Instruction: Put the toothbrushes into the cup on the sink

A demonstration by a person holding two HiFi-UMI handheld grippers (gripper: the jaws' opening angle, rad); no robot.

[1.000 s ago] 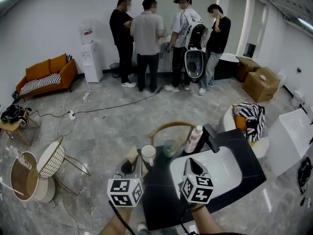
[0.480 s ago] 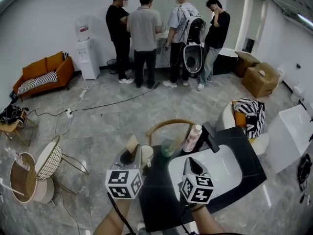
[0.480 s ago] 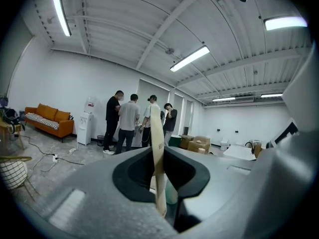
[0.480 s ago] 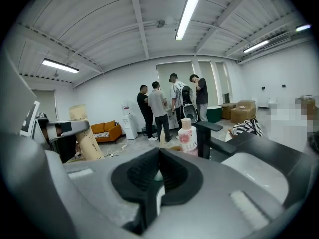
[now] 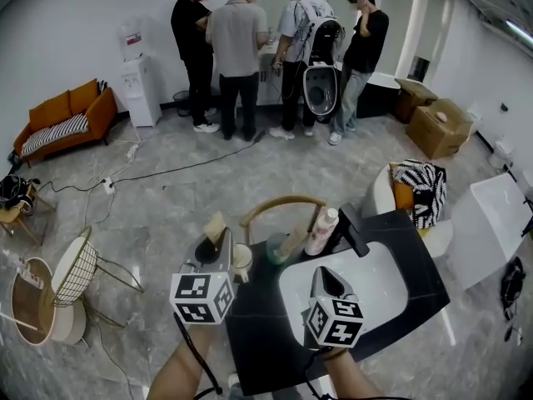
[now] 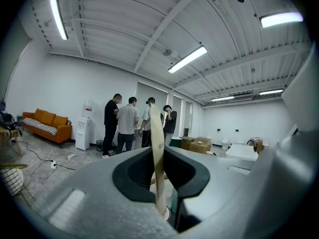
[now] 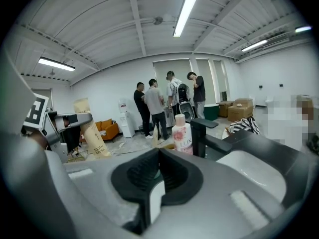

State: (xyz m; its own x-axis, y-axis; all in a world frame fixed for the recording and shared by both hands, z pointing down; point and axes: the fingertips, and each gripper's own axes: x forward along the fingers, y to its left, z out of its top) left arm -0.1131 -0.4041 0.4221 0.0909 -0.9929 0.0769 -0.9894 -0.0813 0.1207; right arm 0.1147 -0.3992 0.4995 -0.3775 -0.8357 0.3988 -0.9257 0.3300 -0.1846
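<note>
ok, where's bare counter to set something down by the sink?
Bare: the black counter front-left of the basin, and the strip right of the basin. Crowded: the back edge, where white cup, green cup, bottle and faucet line up.

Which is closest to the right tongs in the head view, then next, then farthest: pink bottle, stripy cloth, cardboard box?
1. Pink bottle, just beyond the right tongs.
2. Stripy cloth, off right.
3. Cardboard box, far back right.
</note>
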